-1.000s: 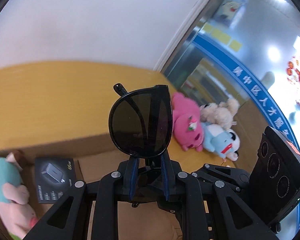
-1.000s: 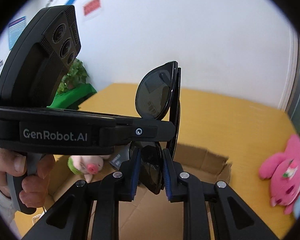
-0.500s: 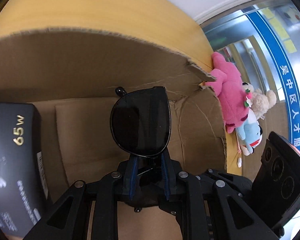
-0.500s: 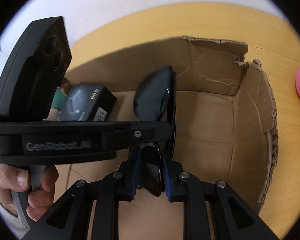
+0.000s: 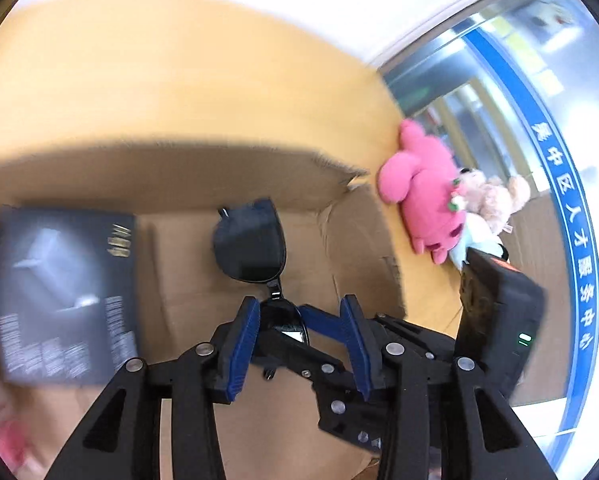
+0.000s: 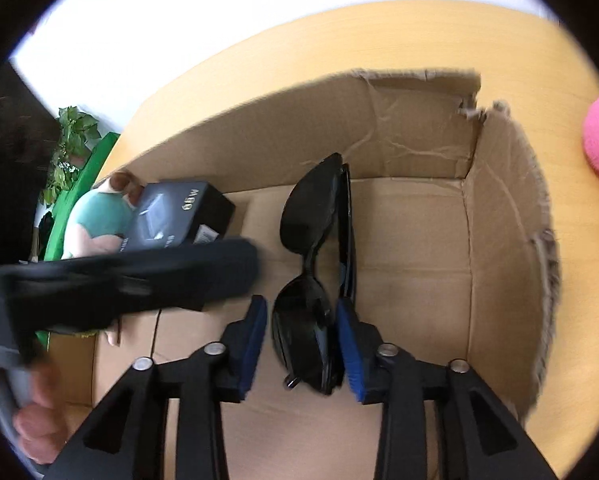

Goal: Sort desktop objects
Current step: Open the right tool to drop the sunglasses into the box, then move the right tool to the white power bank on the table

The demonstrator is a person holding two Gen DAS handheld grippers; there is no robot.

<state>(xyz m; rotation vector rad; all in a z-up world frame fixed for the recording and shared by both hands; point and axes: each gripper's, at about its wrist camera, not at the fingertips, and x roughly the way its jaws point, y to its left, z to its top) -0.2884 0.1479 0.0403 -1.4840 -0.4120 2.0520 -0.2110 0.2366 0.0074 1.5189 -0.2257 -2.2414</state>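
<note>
One pair of sunglasses (image 6: 319, 264), folded, inside the cardboard box (image 6: 507, 240), between both tools. Right tool (image 6: 301, 344) jaws just opened, pads off the frame or barely grazing, hard to say. Left tool (image 5: 299, 344) jaws also just opened, near lens between them, view blurred. One black carton (image 6: 179, 212) at box's left, one plush (image 6: 95, 220) partly hidden behind it. Three plushes (image 5: 431, 200) on counter (image 5: 179, 80), right.

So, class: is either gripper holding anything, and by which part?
Nothing is held. Both grippers' jaws have just been opening; the sunglasses lie in the box, one lens loose between the right gripper's pads.
</note>
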